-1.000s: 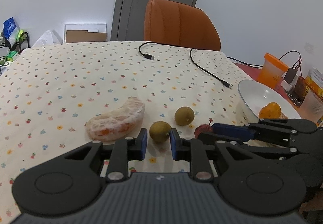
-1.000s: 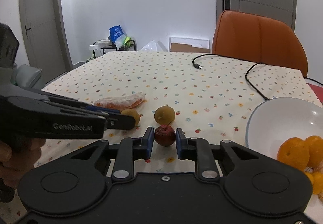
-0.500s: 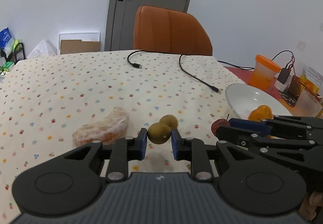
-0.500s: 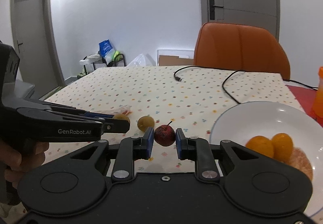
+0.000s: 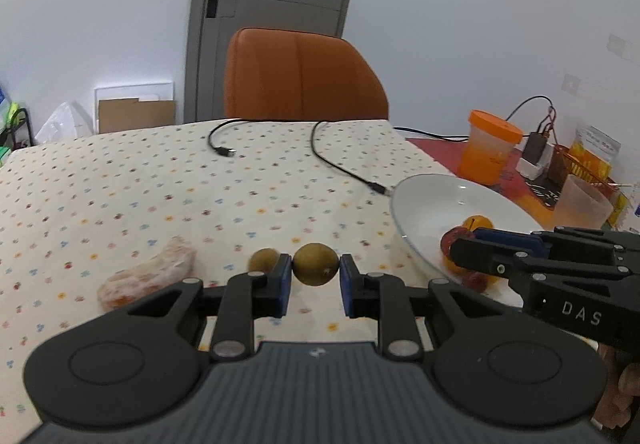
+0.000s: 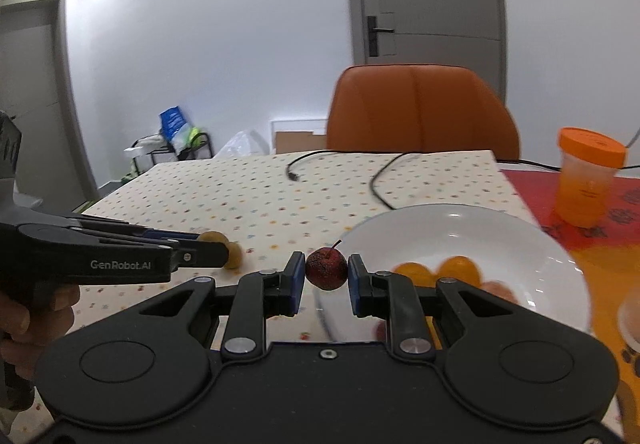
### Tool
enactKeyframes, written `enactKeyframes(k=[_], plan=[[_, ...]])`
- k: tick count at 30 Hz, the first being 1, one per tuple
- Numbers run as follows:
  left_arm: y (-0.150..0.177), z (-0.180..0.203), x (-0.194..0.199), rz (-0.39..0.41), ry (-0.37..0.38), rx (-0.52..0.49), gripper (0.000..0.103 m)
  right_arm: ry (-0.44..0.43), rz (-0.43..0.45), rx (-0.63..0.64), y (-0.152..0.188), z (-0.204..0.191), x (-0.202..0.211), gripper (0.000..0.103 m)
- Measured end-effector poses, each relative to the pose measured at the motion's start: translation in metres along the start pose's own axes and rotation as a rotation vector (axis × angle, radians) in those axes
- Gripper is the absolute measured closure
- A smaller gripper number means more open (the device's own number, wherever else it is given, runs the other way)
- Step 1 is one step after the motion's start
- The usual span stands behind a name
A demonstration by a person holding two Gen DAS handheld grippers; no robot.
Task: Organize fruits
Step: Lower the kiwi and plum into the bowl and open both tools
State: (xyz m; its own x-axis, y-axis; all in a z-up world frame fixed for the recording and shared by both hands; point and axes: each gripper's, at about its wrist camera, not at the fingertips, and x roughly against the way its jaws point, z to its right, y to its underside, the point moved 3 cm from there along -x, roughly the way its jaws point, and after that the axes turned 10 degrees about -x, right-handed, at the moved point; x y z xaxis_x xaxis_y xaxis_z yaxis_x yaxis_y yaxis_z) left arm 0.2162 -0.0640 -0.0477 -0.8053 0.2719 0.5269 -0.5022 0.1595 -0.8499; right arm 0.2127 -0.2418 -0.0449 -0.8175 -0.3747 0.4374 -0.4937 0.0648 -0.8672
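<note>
In the left wrist view, a peeled citrus piece (image 5: 149, 276) lies on the dotted tablecloth (image 5: 160, 183) at about 9 o'clock from the left gripper (image 5: 313, 279). Just beside it toward 3 o'clock a small brown fruit (image 5: 263, 260) rests on the cloth, partly behind the left blue pad. The left gripper is closed on a second brown fruit (image 5: 316, 264), pinched between both pads and raised off the cloth. At 12 o'clock, far across the table, two black cables (image 5: 344, 167) lie in front of an orange chair (image 5: 304, 75). At 3 o'clock stands the white bowl (image 5: 432, 203) with an orange (image 5: 477, 223) in it, and the right gripper (image 5: 460, 256) reaches over its near rim. In the right wrist view, the right gripper (image 6: 327, 282) clamps a small red fruit with a stem (image 6: 326, 268) between its pads, held over the bowl's (image 6: 520, 240) 9 o'clock edge; two oranges (image 6: 458, 268) sit inside at 3 o'clock. An orange-lidded cup (image 6: 586, 179) stands on the red mat at 2 o'clock.
</note>
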Motion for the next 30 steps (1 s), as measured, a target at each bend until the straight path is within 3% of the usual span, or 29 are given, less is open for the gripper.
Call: enactKeyframes(k=[30], plan=[[-0.022, 0.075, -0.038, -0.013, 0.09, -0.113, 0.08, 0.195, 0.063, -0.128, 0.007, 0.097, 0.042, 0.082]])
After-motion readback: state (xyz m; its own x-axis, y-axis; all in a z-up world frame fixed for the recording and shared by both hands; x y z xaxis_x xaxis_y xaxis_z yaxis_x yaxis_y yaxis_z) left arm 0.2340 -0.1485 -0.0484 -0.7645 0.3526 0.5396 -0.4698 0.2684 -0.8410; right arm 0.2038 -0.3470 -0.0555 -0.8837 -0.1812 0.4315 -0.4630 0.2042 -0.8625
